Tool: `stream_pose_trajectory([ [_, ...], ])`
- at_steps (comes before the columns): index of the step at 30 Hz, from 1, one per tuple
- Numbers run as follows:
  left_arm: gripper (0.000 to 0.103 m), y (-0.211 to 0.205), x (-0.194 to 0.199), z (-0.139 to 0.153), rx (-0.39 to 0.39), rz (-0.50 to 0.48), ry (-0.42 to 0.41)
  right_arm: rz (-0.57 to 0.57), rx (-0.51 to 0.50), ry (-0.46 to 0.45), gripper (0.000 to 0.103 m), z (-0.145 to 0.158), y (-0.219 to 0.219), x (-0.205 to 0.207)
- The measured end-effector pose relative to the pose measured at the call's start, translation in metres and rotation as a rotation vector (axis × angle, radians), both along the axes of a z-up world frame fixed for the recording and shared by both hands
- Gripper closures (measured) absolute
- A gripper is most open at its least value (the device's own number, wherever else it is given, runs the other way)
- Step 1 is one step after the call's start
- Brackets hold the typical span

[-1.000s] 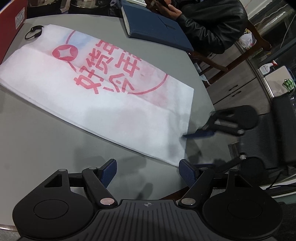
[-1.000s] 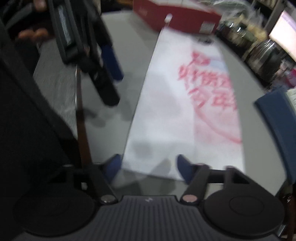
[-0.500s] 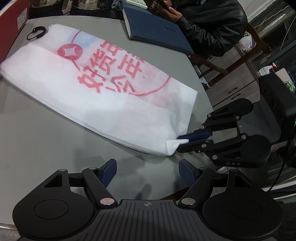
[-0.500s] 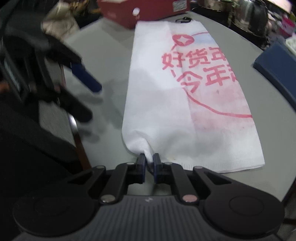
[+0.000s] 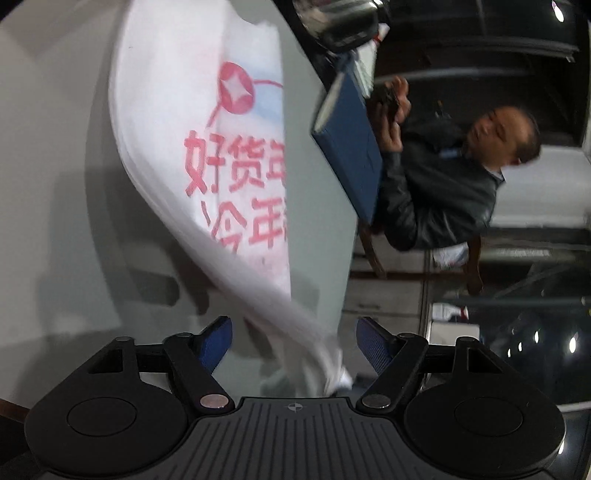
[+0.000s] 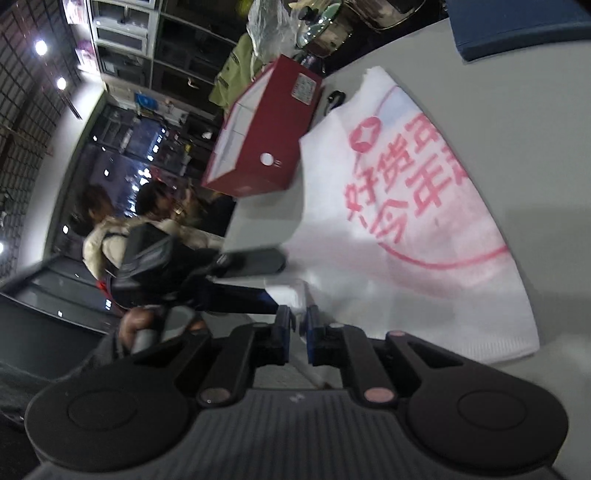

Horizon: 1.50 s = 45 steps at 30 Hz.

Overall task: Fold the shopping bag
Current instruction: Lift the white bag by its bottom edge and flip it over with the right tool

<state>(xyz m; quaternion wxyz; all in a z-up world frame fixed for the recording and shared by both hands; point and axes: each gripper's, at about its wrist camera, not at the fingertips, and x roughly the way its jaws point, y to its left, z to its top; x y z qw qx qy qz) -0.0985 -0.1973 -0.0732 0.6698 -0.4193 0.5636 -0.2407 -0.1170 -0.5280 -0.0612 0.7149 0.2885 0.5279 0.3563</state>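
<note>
The white shopping bag [image 5: 229,155] with red print lies on the grey table [image 5: 55,184], its near corner lifted off the surface. My left gripper [image 5: 293,328] is rolled on its side and its jaws are closing, with the raised bag edge running between the blue pads, which do not press on it. In the right wrist view the bag [image 6: 424,258] spreads to the right. My right gripper [image 6: 300,317] is closing tight on the pinched corner. The left gripper [image 6: 273,280] reaches in just beyond it, around the same corner.
A red box [image 6: 266,140] stands at the bag's far end, with a small black ring [image 6: 334,96] beside it. A blue book [image 5: 351,147] lies near the table edge in front of a seated person [image 5: 443,184]. Metal pots [image 5: 340,22] stand further back.
Both views have rolled strongly. The right gripper keeps its pinch on the corner and has raised it. The left gripper has moved in, so the lifted edge now runs between its jaws.
</note>
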Motion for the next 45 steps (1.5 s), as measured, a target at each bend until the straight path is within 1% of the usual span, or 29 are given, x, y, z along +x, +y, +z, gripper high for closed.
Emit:
stream_pose_trajectory([
  [1,0.05,-0.001,0.001,0.0,0.026,0.002,0.009,0.019,-0.019,-0.013,0.094,0.002,0.004,0.001],
  [2,0.071,-0.002,0.001,-0.001,0.052,0.003,0.018,0.046,-0.047,-0.035,0.089,0.006,0.008,0.0],
  [3,0.081,-0.002,0.002,-0.001,0.078,0.005,0.026,0.072,-0.076,-0.057,0.081,0.01,0.013,0.0],
  [4,0.085,-0.003,0.001,-0.002,0.09,0.004,0.035,0.102,-0.122,-0.091,0.075,0.016,0.018,-0.001],
  [5,0.089,-0.003,0.0,-0.001,0.103,-0.012,0.033,0.134,-0.188,-0.151,0.061,0.026,0.023,-0.005],
  [6,0.09,-0.004,-0.001,0.002,0.121,-0.027,0.027,0.166,-0.251,-0.224,0.052,0.036,0.028,-0.012],
  [8,0.09,-0.009,-0.004,0.009,0.15,-0.065,0.003,0.23,-0.391,-0.389,0.052,0.056,0.042,-0.024],
  [10,0.09,-0.013,-0.005,0.015,0.172,-0.086,-0.011,0.302,-0.476,-0.494,0.053,0.066,0.054,-0.034],
  [11,0.09,-0.013,-0.005,0.017,0.172,-0.089,-0.014,0.336,-0.503,-0.531,0.053,0.07,0.06,-0.038],
  [13,0.09,-0.013,-0.005,0.022,0.16,-0.092,-0.026,0.381,-0.557,-0.579,0.065,0.072,0.074,-0.043],
  [14,0.09,-0.012,-0.006,0.024,0.162,-0.09,-0.03,0.402,-0.592,-0.58,0.091,0.07,0.082,-0.043],
  [15,0.09,-0.011,-0.006,0.026,0.158,-0.087,-0.032,0.42,-0.626,-0.574,0.098,0.066,0.089,-0.042],
  [17,0.09,-0.009,-0.008,0.028,0.152,-0.084,-0.041,0.448,-0.686,-0.591,0.1,0.063,0.095,-0.044],
  [19,0.09,-0.007,-0.011,0.032,0.143,-0.083,-0.079,0.426,-0.666,-0.567,0.1,0.062,0.093,-0.042],
  [22,0.089,-0.002,-0.016,0.037,0.133,-0.067,-0.13,0.335,-0.582,-0.458,0.1,0.059,0.078,-0.029],
  [25,0.086,-0.001,-0.019,0.04,0.128,-0.082,-0.156,0.163,-0.451,-0.286,0.1,0.055,0.049,-0.01],
  [27,0.077,-0.002,-0.02,0.038,0.118,-0.087,-0.145,0.038,-0.344,-0.18,0.1,0.053,0.029,0.0],
  [28,0.075,-0.003,-0.019,0.038,0.115,-0.087,-0.144,-0.012,-0.307,-0.142,0.1,0.052,0.021,0.003],
  [30,0.063,-0.006,-0.02,0.039,0.116,-0.09,-0.143,-0.084,-0.28,-0.096,0.1,0.049,0.012,0.007],
  [31,0.06,-0.006,-0.021,0.041,0.115,-0.094,-0.145,-0.116,-0.28,-0.082,0.1,0.048,0.008,0.008],
  [33,0.043,-0.005,-0.024,0.044,0.105,-0.098,-0.154,-0.183,-0.252,-0.05,0.1,0.046,-0.002,0.008],
  [35,0.035,-0.006,-0.026,0.043,0.106,-0.108,-0.154,-0.249,-0.19,-0.004,0.1,0.043,-0.014,0.009],
  [36,0.035,-0.008,-0.026,0.042,0.112,-0.115,-0.151,-0.275,-0.161,0.013,0.1,0.041,-0.018,0.009],
  [37,0.035,-0.01,-0.027,0.041,0.119,-0.122,-0.148,-0.29,-0.141,0.021,0.1,0.039,-0.02,0.01],
  [39,0.036,-0.017,-0.025,0.031,0.201,-0.128,-0.111,-0.309,-0.123,0.019,0.1,0.037,-0.022,0.011],
  [40,0.039,-0.02,-0.023,0.026,0.221,-0.137,-0.097,-0.318,-0.133,0.007,0.1,0.038,-0.021,0.01],
  [42,0.076,-0.025,-0.019,0.017,0.262,-0.154,-0.069,-0.364,-0.196,-0.04,0.1,0.043,-0.022,0.007],
  [44,0.084,-0.025,-0.02,0.015,0.332,-0.155,-0.068,-0.425,-0.281,-0.099,0.1,0.049,-0.024,0.003],
  [45,0.087,-0.022,-0.022,0.016,0.345,-0.151,-0.073,-0.465,-0.333,-0.134,0.1,0.053,-0.027,0.0],
])
